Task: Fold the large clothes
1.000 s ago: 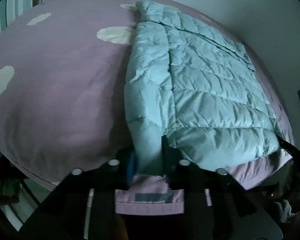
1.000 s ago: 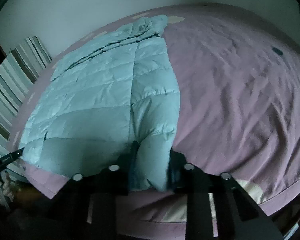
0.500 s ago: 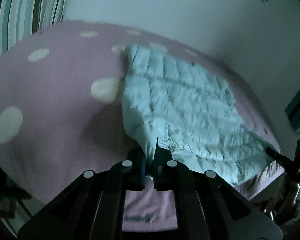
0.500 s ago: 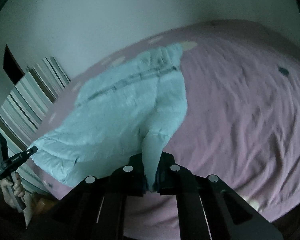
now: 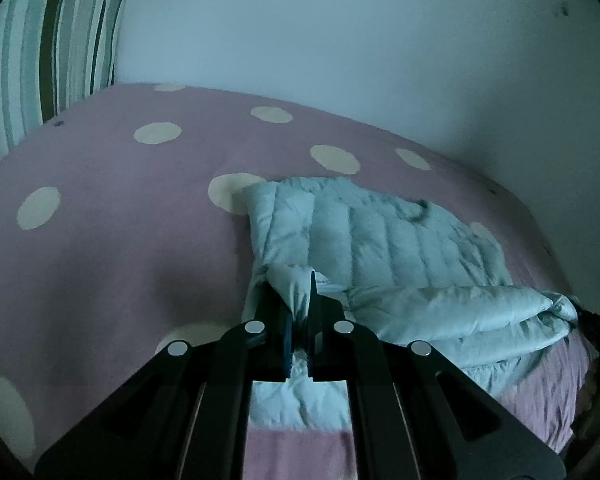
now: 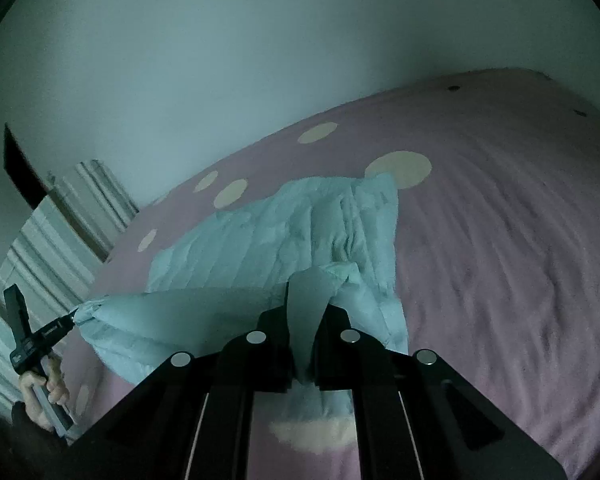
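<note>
A light blue quilted puffer jacket (image 5: 384,240) lies on a pink bed; it also shows in the right wrist view (image 6: 268,240). My left gripper (image 5: 300,300) is shut on the jacket's near edge at one corner. My right gripper (image 6: 306,320) is shut on the same edge at the other corner. The near edge is lifted off the bed and stretched between the two grippers, curling over the flat far part. In the right wrist view the left gripper (image 6: 66,322) shows at the left, pinching the jacket.
The bed cover (image 5: 100,240) is pink with cream dots and spreads wide around the jacket (image 6: 500,240). Striped pillows (image 5: 40,60) stand at the bed's far left. A plain wall (image 5: 340,40) runs behind the bed.
Both grippers shut on the jacket's near edge and lifted it off the bed, carrying it up and forward. The jacket now doubles over itself.
</note>
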Tool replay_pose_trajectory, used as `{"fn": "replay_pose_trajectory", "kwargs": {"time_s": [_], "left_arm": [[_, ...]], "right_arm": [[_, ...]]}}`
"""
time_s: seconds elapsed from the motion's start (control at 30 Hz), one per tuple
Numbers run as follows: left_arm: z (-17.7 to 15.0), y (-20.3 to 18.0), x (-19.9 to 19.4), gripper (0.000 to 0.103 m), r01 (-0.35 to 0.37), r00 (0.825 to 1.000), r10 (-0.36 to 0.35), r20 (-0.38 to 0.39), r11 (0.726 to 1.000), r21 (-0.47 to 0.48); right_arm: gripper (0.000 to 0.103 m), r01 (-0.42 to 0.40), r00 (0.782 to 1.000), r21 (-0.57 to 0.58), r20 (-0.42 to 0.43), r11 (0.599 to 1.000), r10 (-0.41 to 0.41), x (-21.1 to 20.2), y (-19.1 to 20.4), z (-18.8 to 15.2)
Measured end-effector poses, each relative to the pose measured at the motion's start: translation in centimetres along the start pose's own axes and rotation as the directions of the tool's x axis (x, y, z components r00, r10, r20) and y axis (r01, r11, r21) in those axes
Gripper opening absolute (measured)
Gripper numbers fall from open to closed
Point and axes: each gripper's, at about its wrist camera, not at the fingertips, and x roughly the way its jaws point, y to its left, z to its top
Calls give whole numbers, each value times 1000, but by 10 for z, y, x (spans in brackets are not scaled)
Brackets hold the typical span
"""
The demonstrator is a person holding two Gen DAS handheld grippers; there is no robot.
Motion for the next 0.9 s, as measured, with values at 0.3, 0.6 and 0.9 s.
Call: {"fn": "replay_pose_trajectory", "kwargs": {"time_s": [0.3, 0.6, 0.9], "left_arm": [[23, 9, 98, 4, -40, 994, 40, -102, 999, -1], [26, 6, 92, 37, -32, 998, 36, -60, 997, 72], [27, 27, 38, 65, -41, 998, 39, 48, 998, 50]], "right_arm": [[6, 89, 989, 13, -120, 996, -87, 105, -22, 30], [20, 106, 988, -50, -104, 993, -111, 106, -15, 29], [49, 130, 991, -119, -11, 984, -133, 57, -10, 28]]}}
